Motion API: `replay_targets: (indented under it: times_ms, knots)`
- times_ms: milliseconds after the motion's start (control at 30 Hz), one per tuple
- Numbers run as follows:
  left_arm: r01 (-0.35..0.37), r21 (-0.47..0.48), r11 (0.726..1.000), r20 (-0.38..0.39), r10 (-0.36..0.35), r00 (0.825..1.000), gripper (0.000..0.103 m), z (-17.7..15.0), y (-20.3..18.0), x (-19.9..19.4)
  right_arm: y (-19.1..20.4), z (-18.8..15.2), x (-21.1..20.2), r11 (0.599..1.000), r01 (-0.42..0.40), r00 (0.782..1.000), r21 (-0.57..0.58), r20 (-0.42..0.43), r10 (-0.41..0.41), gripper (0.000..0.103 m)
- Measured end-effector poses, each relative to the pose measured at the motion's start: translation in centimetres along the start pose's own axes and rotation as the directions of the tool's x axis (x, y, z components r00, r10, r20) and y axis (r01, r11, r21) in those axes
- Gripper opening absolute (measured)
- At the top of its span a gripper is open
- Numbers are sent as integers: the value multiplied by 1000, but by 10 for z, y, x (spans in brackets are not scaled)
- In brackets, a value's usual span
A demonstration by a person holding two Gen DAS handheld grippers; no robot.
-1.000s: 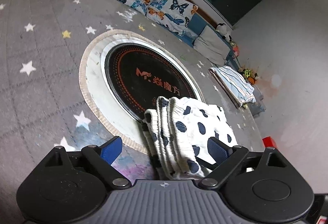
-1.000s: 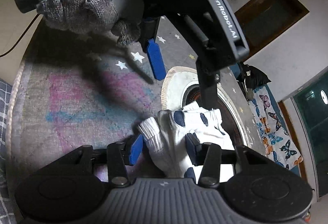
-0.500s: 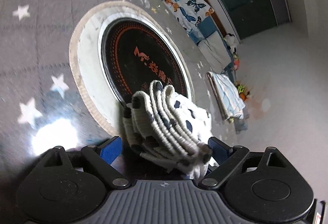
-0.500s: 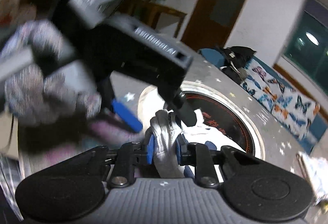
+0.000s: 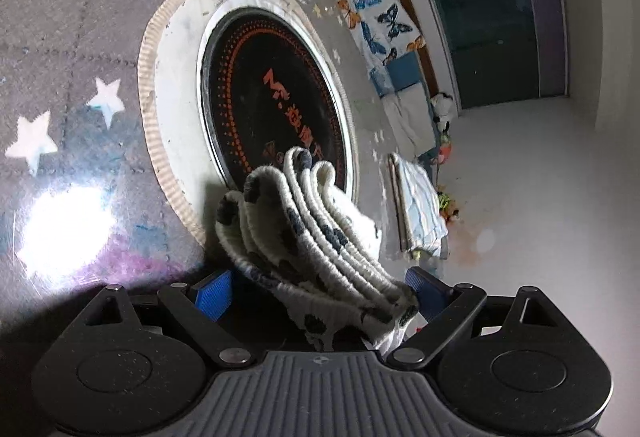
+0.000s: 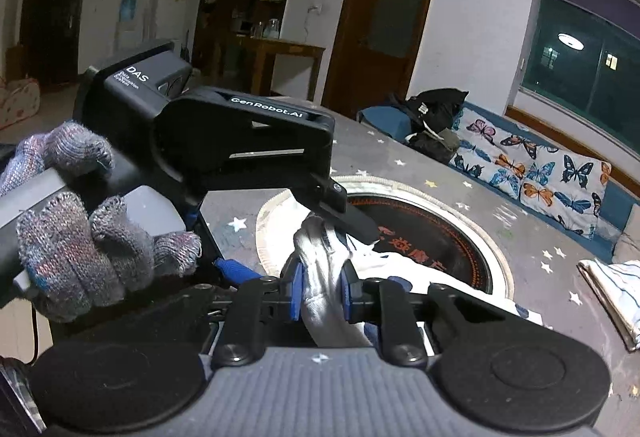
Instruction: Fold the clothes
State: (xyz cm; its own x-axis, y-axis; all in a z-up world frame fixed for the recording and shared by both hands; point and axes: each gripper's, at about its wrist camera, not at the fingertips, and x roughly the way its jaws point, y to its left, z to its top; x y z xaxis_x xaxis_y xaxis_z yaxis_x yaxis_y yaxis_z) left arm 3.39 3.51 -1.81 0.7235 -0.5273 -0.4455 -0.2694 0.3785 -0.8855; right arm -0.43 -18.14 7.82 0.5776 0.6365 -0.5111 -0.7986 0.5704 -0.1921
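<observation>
Right gripper (image 6: 320,291) is clamped on a bunched end of the spotted white garment (image 6: 326,269); its jaws have just been closing, with the cloth pinched between the blue pads. Left gripper (image 5: 320,291) is spread wide, and the garment's folded stack (image 5: 304,221) runs up the middle between its jaws, nearer one jaw, though I can't tell if that pad touches it. The stack's long axis points away from my left gripper toward the round black hotplate (image 5: 276,97), set in the table (image 5: 60,37), and its far end lies over the hotplate's near rim. Right is the one actually holding, so the next fold hangs on it, I'd guess. My gloved left hand (image 6: 76,213) and the left gripper's body block the table's left part in the right wrist view. The garment's lower end is cut off behind both gripper bodies. A striped folded cloth (image 6: 612,293) sits well apart near the table's far right edge.
</observation>
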Motion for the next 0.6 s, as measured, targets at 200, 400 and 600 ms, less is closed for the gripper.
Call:
replay_targets:
  times_ms: [200,400,600]
  knots:
    - [-6,-2,1000,-5,6,1000,91,3,3,5,9,0,1,999,-40,999,3,25,40,18]
    - [-2,-36,999,-10,1,1000,57,7,15,4,23,-4,-7,995,-101,994,-12,45,102,18]
    - [-6,-14,1000,-12,6,1000,36,8,31,-8,27,-13,-8,982,-188,982,20,18,188,25]
